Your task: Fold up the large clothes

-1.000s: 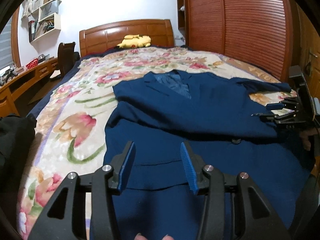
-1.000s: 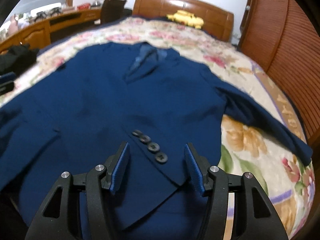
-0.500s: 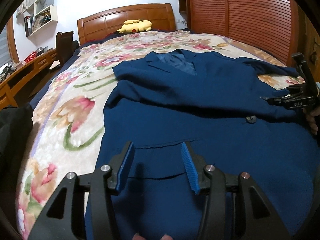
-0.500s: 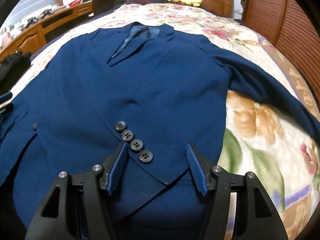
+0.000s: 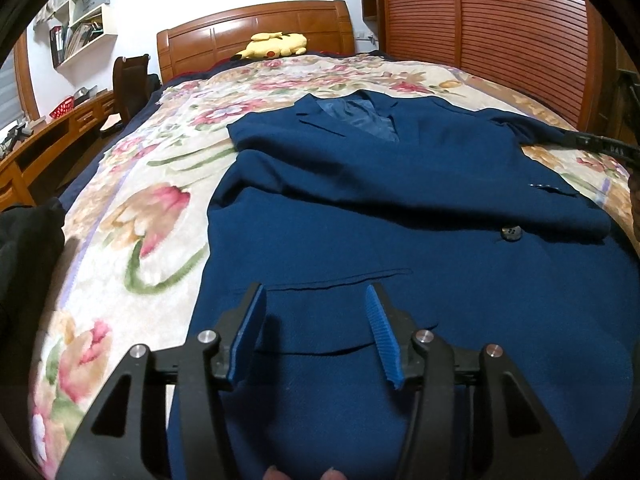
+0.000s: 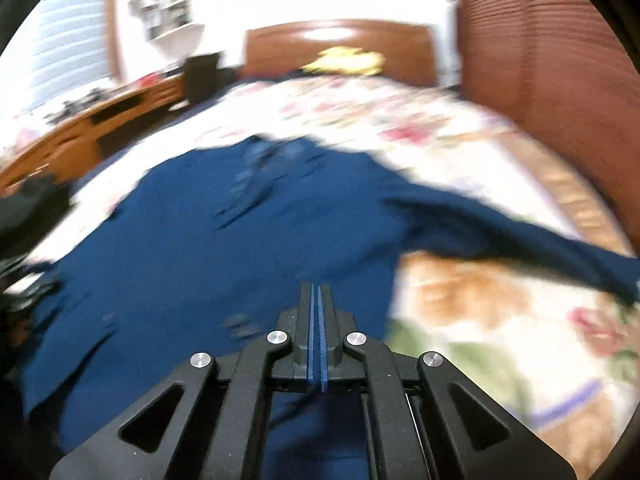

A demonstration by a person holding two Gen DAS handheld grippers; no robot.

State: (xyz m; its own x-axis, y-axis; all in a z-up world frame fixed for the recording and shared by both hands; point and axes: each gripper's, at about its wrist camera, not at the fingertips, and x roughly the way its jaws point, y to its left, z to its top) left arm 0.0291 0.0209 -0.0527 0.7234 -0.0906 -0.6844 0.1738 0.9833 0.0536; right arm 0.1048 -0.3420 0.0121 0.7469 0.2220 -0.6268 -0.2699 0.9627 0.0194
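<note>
A navy blue suit jacket [image 5: 400,208] lies front-up on the bed [image 5: 132,216], filling the centre and right of the left wrist view, its collar toward the wooden headboard [image 5: 256,28] at the top of the frame. One sleeve is folded across the chest; a dark button [image 5: 511,233] shows right of centre, with a pocket flap just below it toward the middle.

The left tool [image 5: 316,332] sits at the bottom centre of that view, over the jacket's lower front. Its jaws stand about half apart, having just been opening a little, and its blue pads [image 5: 248,332] have only flat cloth beneath them, gripping nothing.

The right tool [image 6: 316,332] sits at the bottom centre of the blurred right wrist view, its jaws having just closed so that the blue pads meet. Whether any cloth is pinched between them cannot be told. In that view the jacket [image 6: 224,248] spreads across the middle, with its other sleeve [image 6: 520,236] stretched out toward the right edge over the floral bedspread [image 6: 500,320].

A yellow plush toy [image 5: 276,44] rests by the headboard, a wooden bench [image 5: 44,140] runs along the left edge, and a slatted wardrobe [image 5: 500,24] fills the upper right.
</note>
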